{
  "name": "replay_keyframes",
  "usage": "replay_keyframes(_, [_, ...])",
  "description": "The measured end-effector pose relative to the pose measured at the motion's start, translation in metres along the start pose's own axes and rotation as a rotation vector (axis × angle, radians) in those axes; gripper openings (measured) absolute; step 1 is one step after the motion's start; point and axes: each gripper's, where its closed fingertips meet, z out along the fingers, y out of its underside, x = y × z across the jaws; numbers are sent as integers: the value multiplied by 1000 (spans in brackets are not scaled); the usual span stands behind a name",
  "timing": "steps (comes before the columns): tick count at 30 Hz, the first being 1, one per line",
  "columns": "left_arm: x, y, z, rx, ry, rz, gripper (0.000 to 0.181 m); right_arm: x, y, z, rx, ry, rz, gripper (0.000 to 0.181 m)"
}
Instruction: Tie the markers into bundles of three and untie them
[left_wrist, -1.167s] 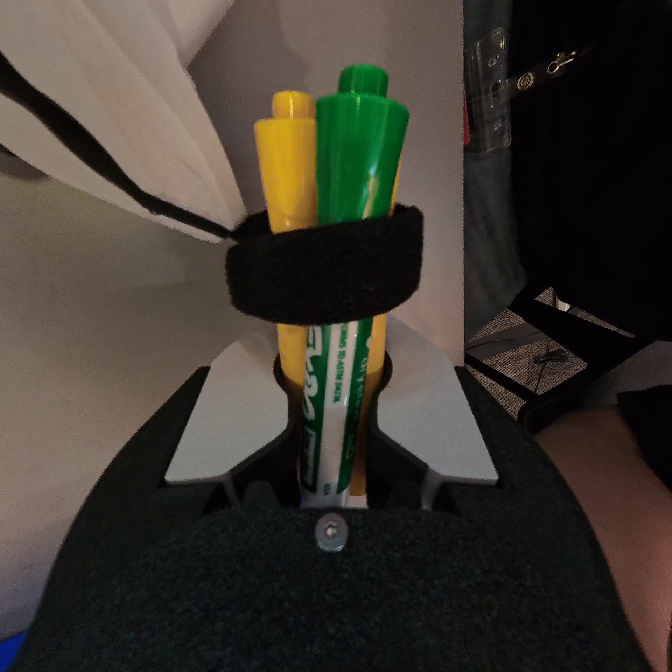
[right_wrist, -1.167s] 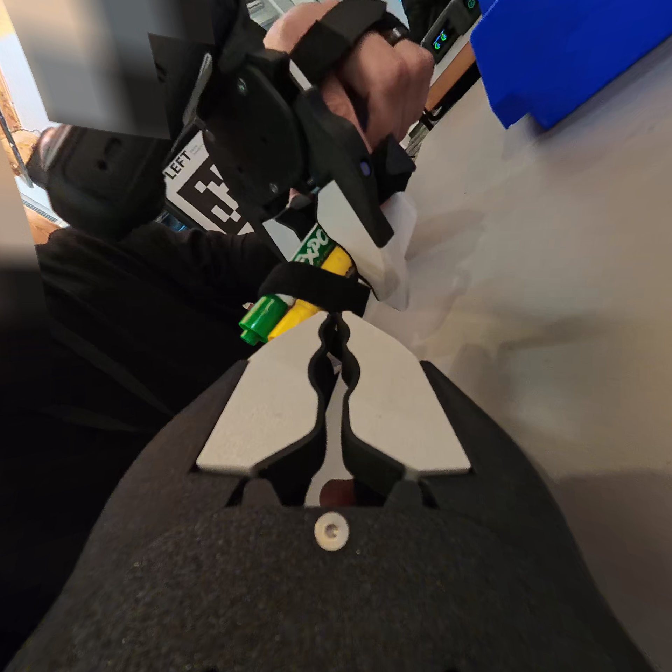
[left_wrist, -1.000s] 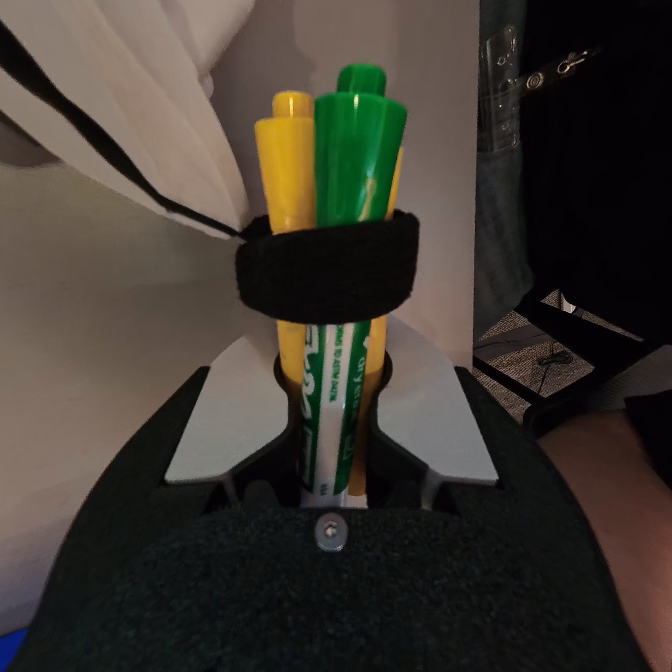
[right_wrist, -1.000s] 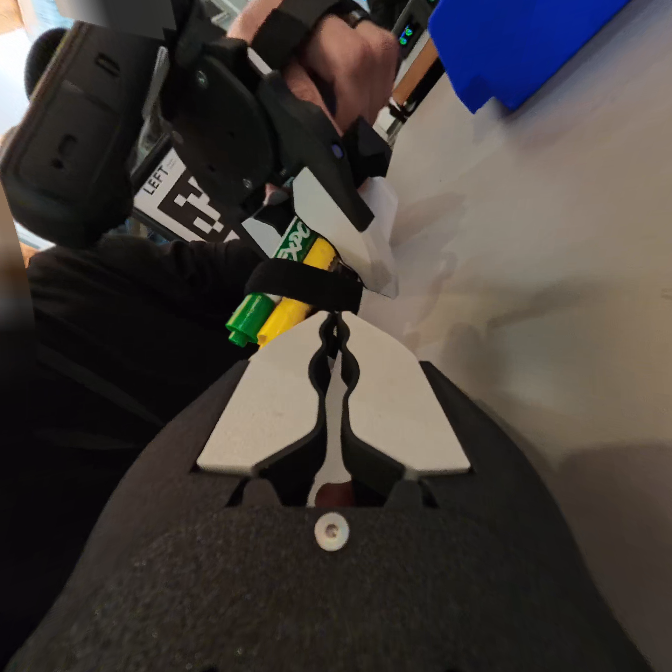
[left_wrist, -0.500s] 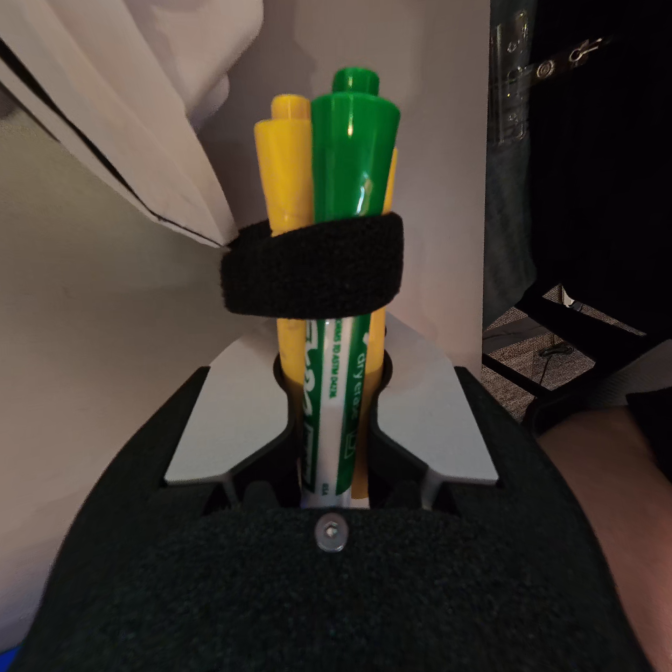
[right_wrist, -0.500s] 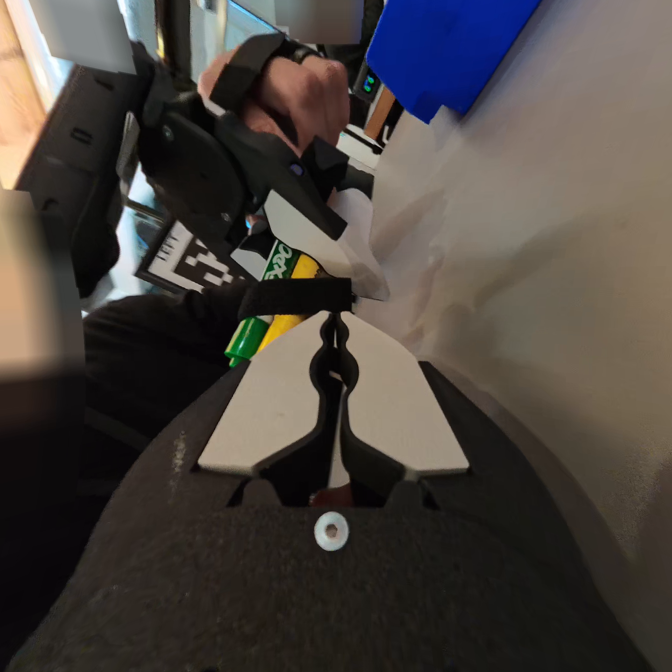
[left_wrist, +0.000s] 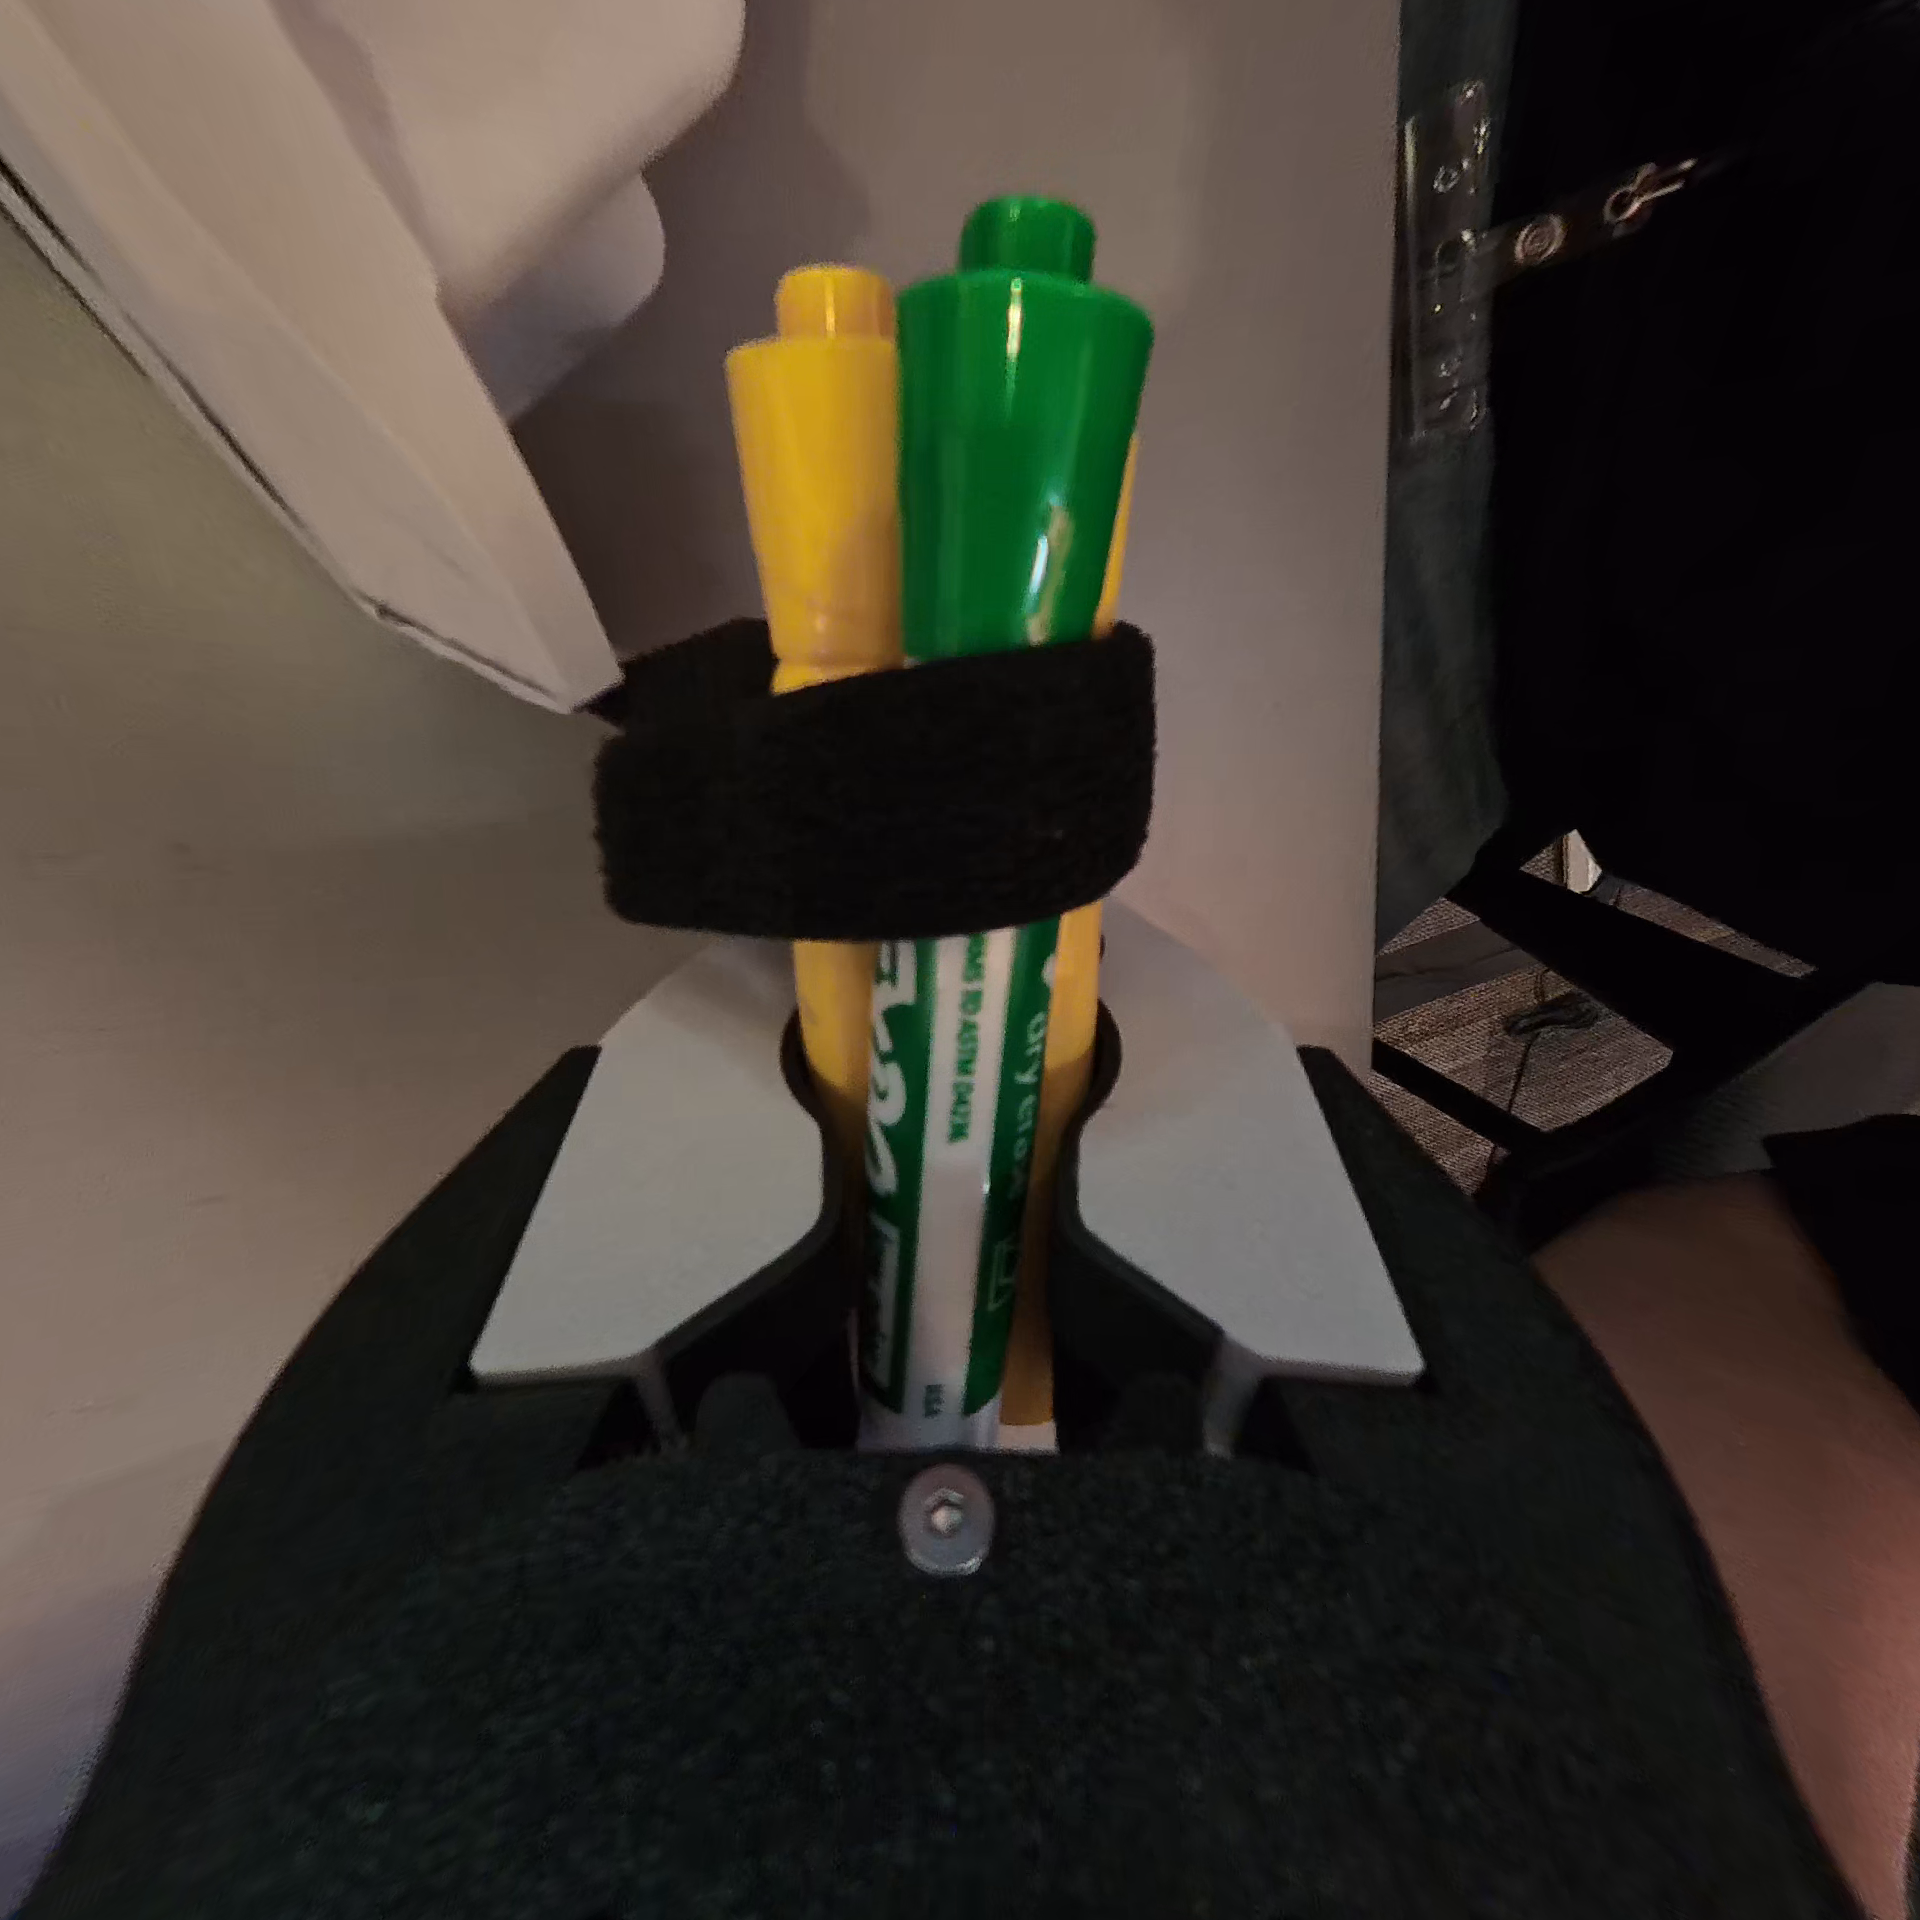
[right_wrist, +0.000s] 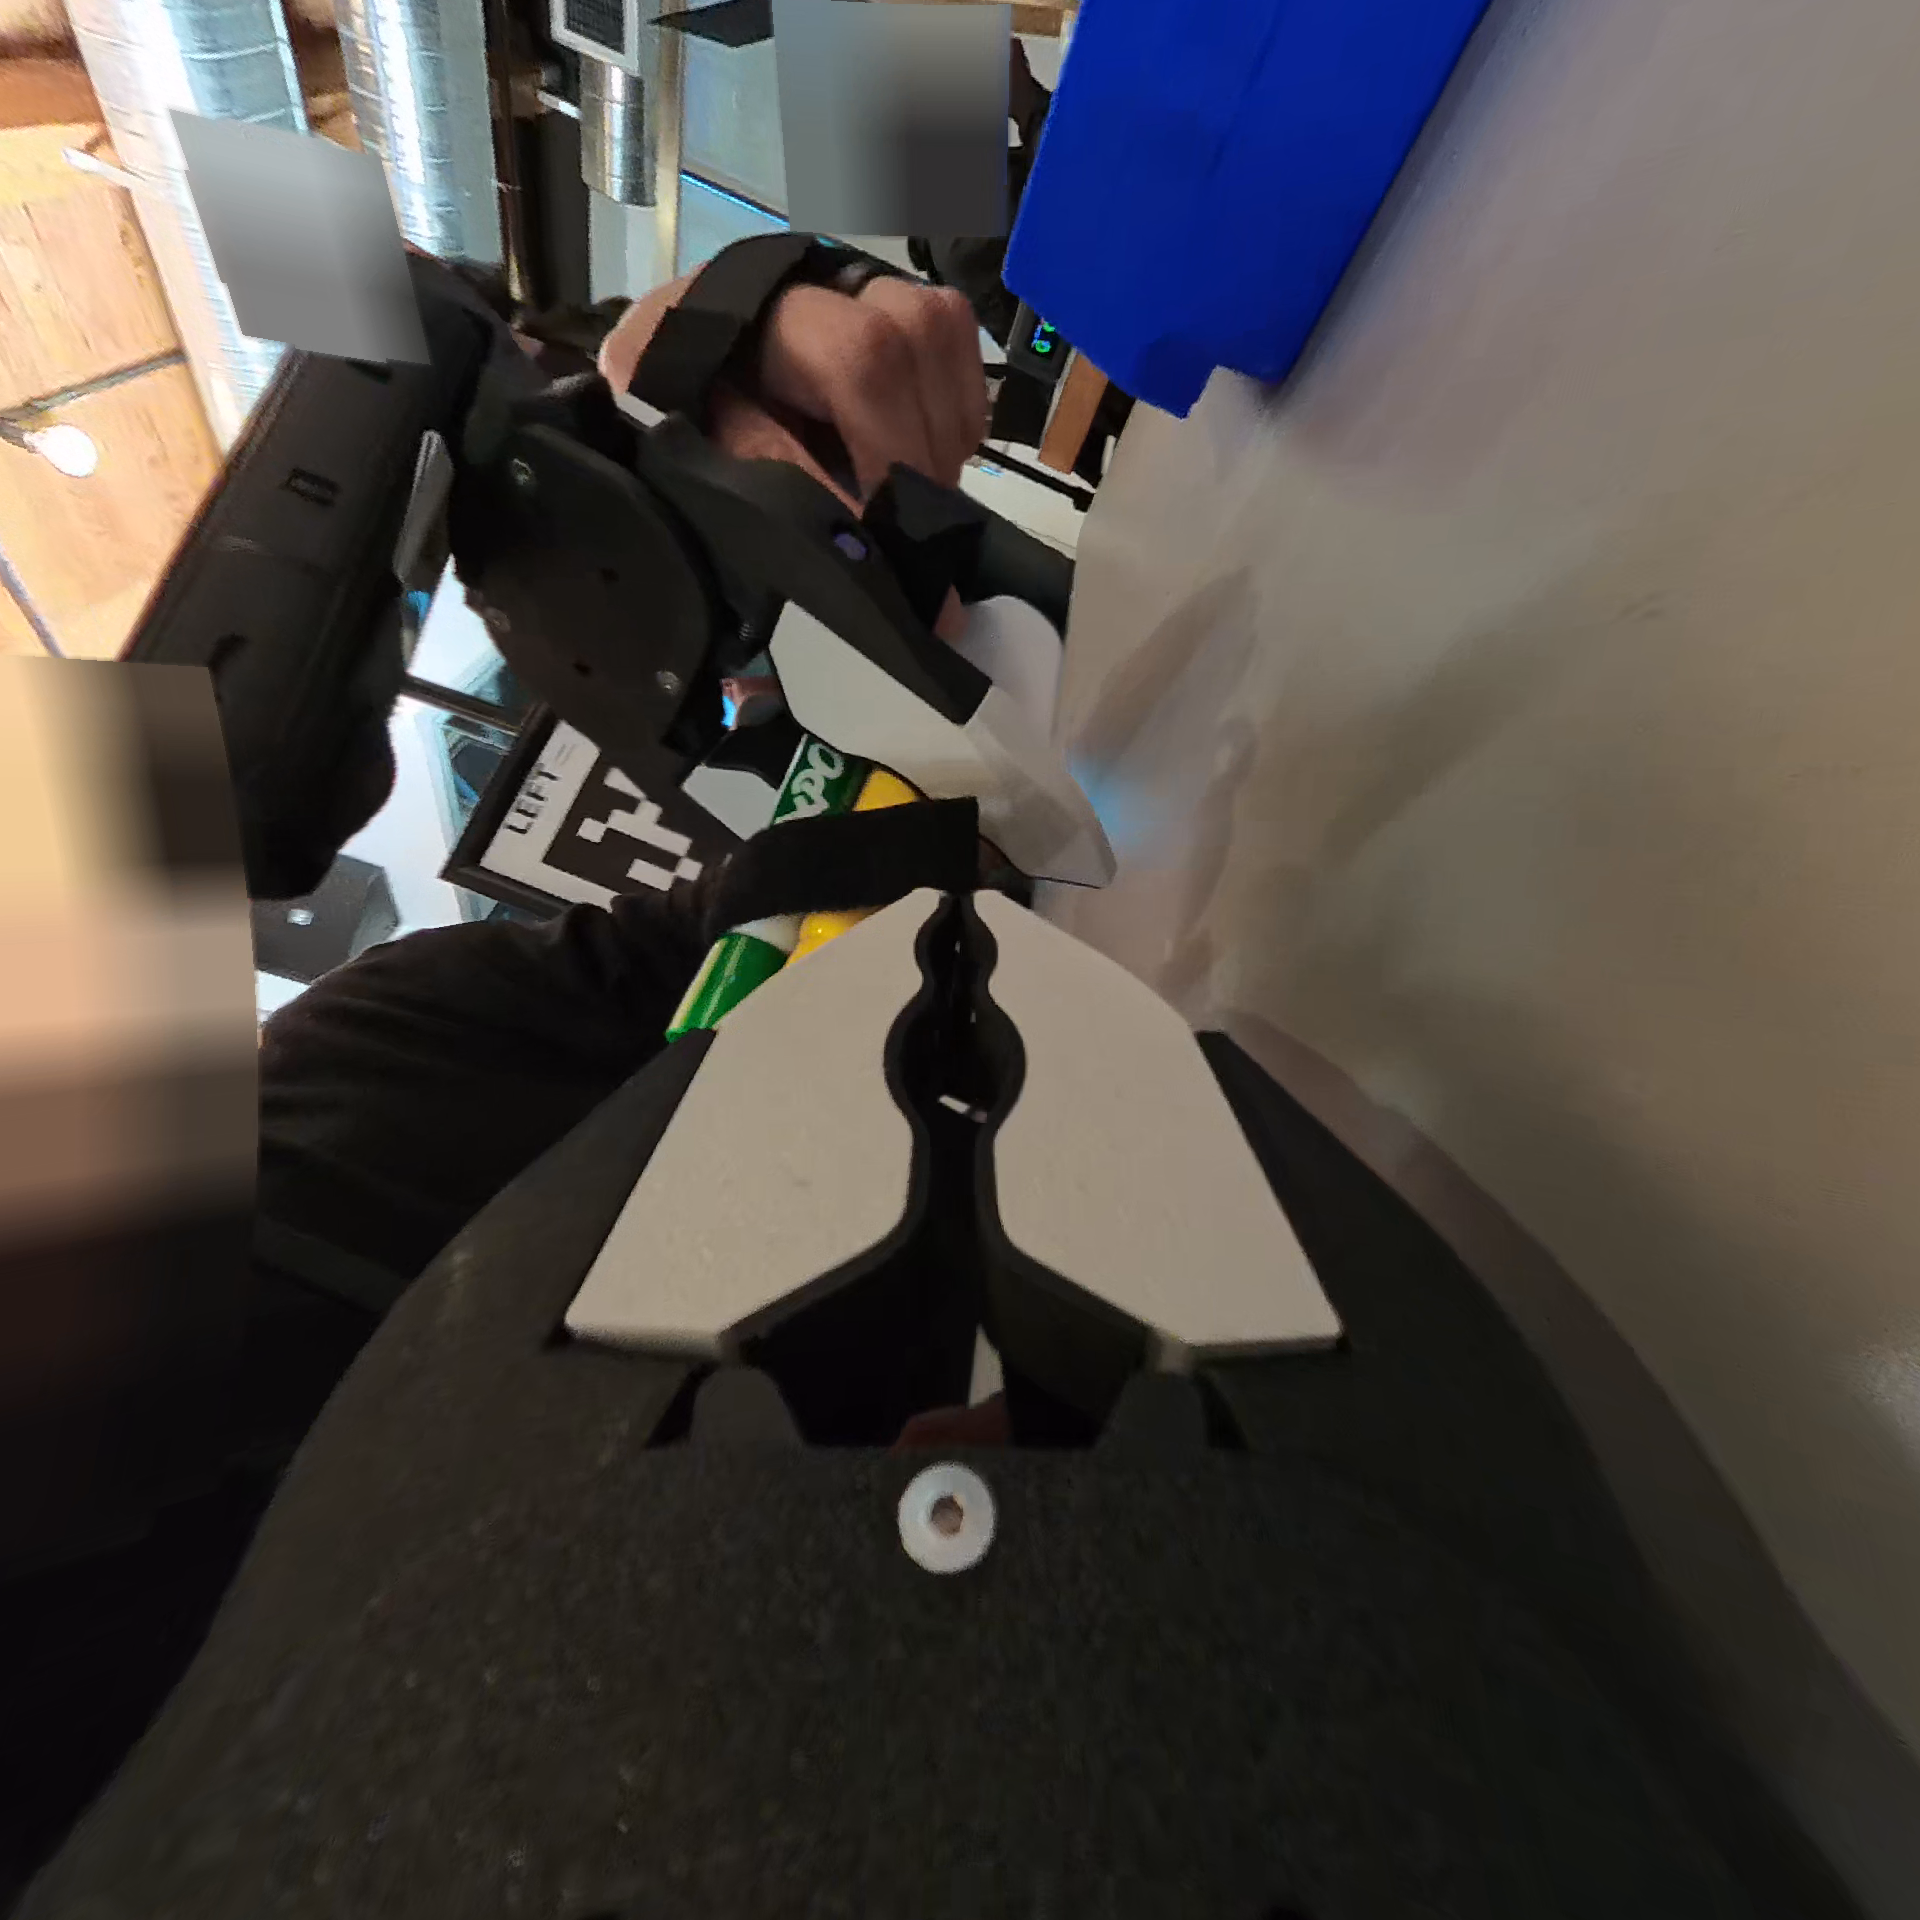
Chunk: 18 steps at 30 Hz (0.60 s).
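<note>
My left gripper (left_wrist: 945, 997) is shut on a bundle of three markers: a green one (left_wrist: 1023, 468) and two yellow ones (left_wrist: 821, 499), caps pointing away. A black hook-and-loop strap (left_wrist: 873, 810) wraps round the bundle just beyond the fingertips. My right gripper (right_wrist: 951, 899) is shut on the strap's free end, its tips right against the band (right_wrist: 852, 862). Its white fingers (left_wrist: 312, 364) show at the upper left in the left wrist view. The left gripper (right_wrist: 935, 748) and the marker caps (right_wrist: 727, 982) show in the right wrist view.
A white table (right_wrist: 1558, 727) fills the right side of the right wrist view, with a blue bin (right_wrist: 1226, 187) at its far end. A person's dark sleeve (right_wrist: 436, 1060) is at the left, and a forearm (left_wrist: 1714, 1403) and a dark chair frame (left_wrist: 1621, 966) are at the right. One gripper's finger ends stand about 7 cm off the other's.
My right gripper has rolled and drawn in close to the bundle, keeping the strap's end. The free length of strap has shrunk to almost nothing. The left gripper still holds the markers.
</note>
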Motion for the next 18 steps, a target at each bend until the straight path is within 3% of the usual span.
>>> replay_keyframes(10, [-10, 1, 1, -23, -56, 5, 42, 16, 8, 5, -54, 125, -4, 0])
replay_keyframes(18, [-6, 5, 4, -36, -22, -18, 42, 7, -2, 2, -7, 93, -46, 0])
